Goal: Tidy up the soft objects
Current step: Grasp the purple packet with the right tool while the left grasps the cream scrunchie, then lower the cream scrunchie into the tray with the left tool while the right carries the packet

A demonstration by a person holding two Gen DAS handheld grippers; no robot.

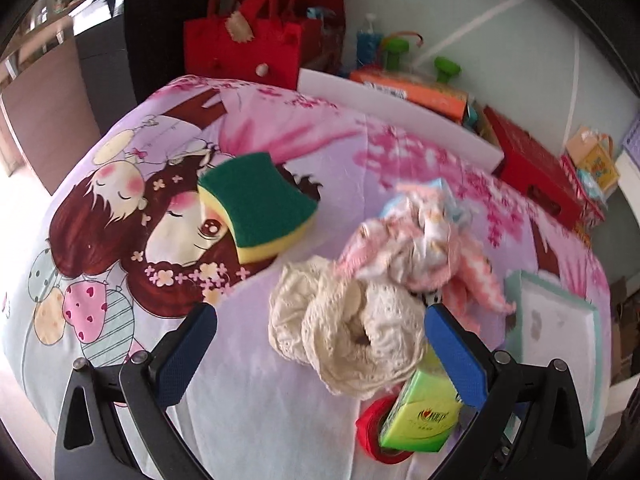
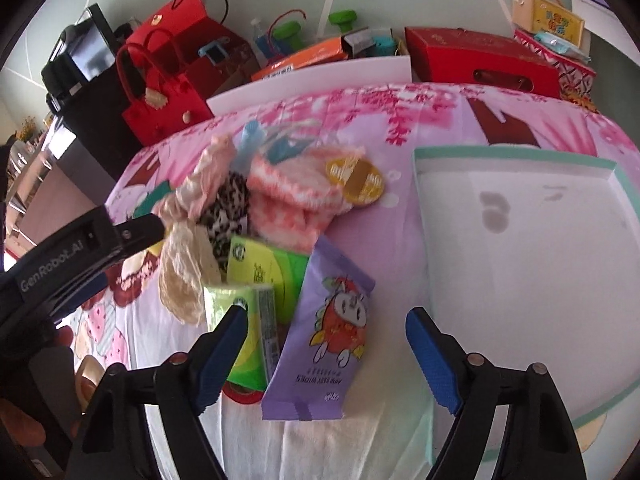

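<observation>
Right wrist view: the purple wipes pack (image 2: 322, 340) lies on the cartoon bedsheet (image 2: 400, 216) between my right gripper (image 2: 326, 354) fingers, nearer the left one, untouched by either. Its long axis runs from about 6 to 12 o'clock, leaning slightly toward 1. My fingers stand wide apart with nothing gripped. Against the pack at 9 o'clock sits a green tissue pack (image 2: 244, 332), touching my left finger tip (image 2: 224, 356); a second green pack (image 2: 266, 268) lies behind it at 11. Beyond, at 11 to 12 o'clock, is the heap: cream lace cloth (image 2: 180, 276), pink fuzzy socks (image 2: 292, 200).

At 2 o'clock is the white tray with a teal rim (image 2: 516, 158), empty; I judge it the destination. The sheet between pack and tray is bare, so a move rightward has open room.

In the left wrist view, my left gripper (image 1: 320, 346) is also wide open and empty, with the cream lace cloth (image 1: 352, 328) between its fingers. A sponge (image 1: 260, 204) lies apart at 11 o'clock. The right hand is nearer the wipes; closing risks catching the tissue pack too.
</observation>
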